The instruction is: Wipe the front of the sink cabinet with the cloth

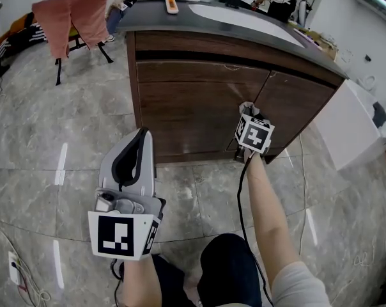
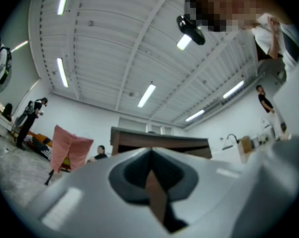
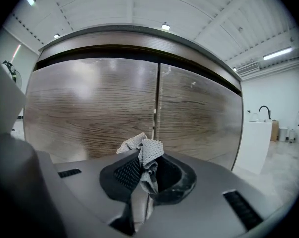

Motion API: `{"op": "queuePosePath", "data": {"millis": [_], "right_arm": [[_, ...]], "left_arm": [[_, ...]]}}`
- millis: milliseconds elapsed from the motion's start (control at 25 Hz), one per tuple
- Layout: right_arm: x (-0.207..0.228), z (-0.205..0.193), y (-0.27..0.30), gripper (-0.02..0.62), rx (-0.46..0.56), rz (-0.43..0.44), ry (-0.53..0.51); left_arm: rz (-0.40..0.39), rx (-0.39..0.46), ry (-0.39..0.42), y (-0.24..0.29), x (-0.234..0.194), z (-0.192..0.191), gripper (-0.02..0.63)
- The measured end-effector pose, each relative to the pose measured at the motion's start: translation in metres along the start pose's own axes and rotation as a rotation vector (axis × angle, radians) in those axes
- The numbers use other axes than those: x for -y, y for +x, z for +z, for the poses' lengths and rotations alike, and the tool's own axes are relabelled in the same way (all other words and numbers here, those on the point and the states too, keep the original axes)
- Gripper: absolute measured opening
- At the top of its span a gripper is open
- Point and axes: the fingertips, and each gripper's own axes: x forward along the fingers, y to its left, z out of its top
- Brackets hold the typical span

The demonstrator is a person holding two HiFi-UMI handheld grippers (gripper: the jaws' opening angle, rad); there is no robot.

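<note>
The sink cabinet (image 1: 199, 101) is dark brown wood with two doors under a grey counter; its doors (image 3: 115, 108) fill the right gripper view. My right gripper (image 1: 247, 109) is held low against the door seam, shut on a crumpled grey cloth (image 3: 142, 155) that sticks out past the jaws. A bit of the cloth (image 1: 247, 107) shows above the marker cube. My left gripper (image 1: 134, 153) hangs back over the floor, left of the cabinet's middle, jaws shut and empty (image 2: 152, 175), pointing up toward the ceiling.
A white box-shaped unit (image 1: 353, 126) stands right of the cabinet. A pink cloth draped on a stand (image 1: 75, 15) and people are at the back left. A cable (image 1: 244, 203) runs along my right arm. Marble-look floor tiles (image 1: 46, 139) surround me.
</note>
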Motion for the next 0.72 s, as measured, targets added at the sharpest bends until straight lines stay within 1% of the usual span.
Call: {"op": "queuePosePath", "data": {"millis": [80,160,280,440,640,720], "right_arm": [[0.006,-0.003,0.001,0.043,0.017,-0.006,0.011],[0.003,-0.011,0.004,0.034,0.022,0.001,-0.003],[-0.006,-0.034,0.009,0.031,-0.015,0.024,-0.045],[-0.016,-0.052,0.010,0.028,-0.061,0.030,-0.044],[-0.058,-0.052,0.000,0.023,-0.062,0.033,-0.062],[-0.081,-0.052,-0.006,0.025,-0.050,0.052,-0.057]], "left_arm": [[0.002,-0.001,0.002,-0.001,-0.001,-0.001,0.005],[0.001,-0.003,0.005,-0.001,-0.001,-0.001,0.005],[-0.001,-0.012,0.011,-0.001,-0.002,-0.003,0.005],[0.000,-0.014,0.013,-0.003,-0.003,-0.002,0.005],[0.013,-0.019,0.012,-0.007,-0.010,-0.003,0.005],[0.016,-0.019,0.014,-0.008,-0.012,-0.003,0.005]]}}
